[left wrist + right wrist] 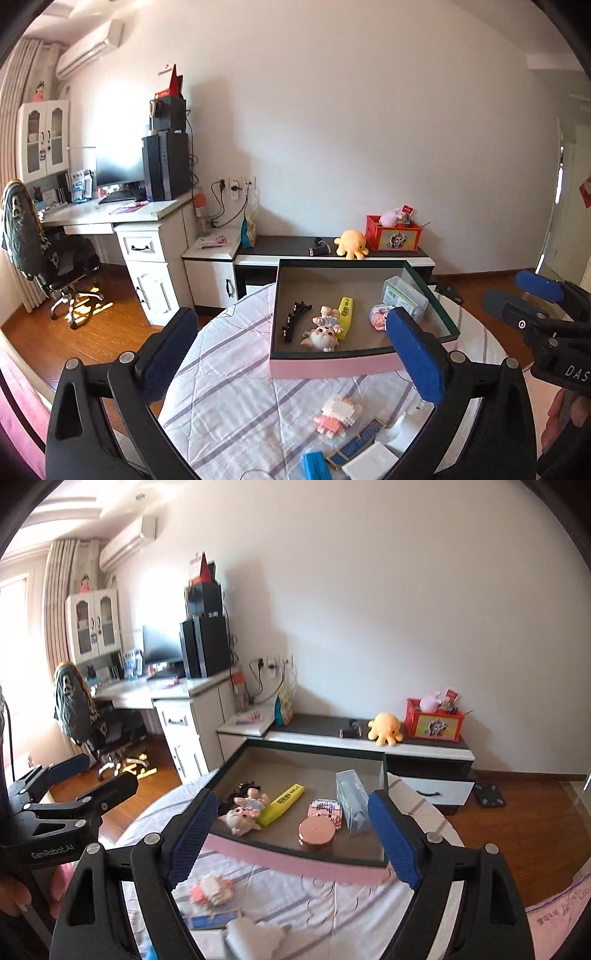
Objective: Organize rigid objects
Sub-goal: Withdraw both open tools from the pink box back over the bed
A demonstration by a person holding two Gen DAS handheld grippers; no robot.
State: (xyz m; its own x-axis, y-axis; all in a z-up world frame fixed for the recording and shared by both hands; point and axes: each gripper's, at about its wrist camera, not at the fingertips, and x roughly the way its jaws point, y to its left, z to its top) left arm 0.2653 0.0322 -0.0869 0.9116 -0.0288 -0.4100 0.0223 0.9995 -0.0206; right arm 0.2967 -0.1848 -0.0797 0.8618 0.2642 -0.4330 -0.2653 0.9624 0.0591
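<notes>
A pink-sided open box (332,366) (295,866) sits on the round table. It holds a black hair clip (293,319), a pig figurine (324,330) (243,814), a yellow highlighter (346,315) (282,803), a pink block toy (327,808), a round pink case (317,830) and a clear case (404,297) (352,801). On the striped cloth in front lie a pink-white block figure (334,415) (212,888), a blue card (358,441), a blue box (314,466) and white items (371,461). My left gripper (291,362) and right gripper (291,845) are open and empty above the near table.
A low cabinet (369,260) behind the table carries a yellow plush octopus (351,244) and a red box (393,233). A white desk (110,218) with computer and an office chair (44,254) stand at the left. Wooden floor surrounds the table.
</notes>
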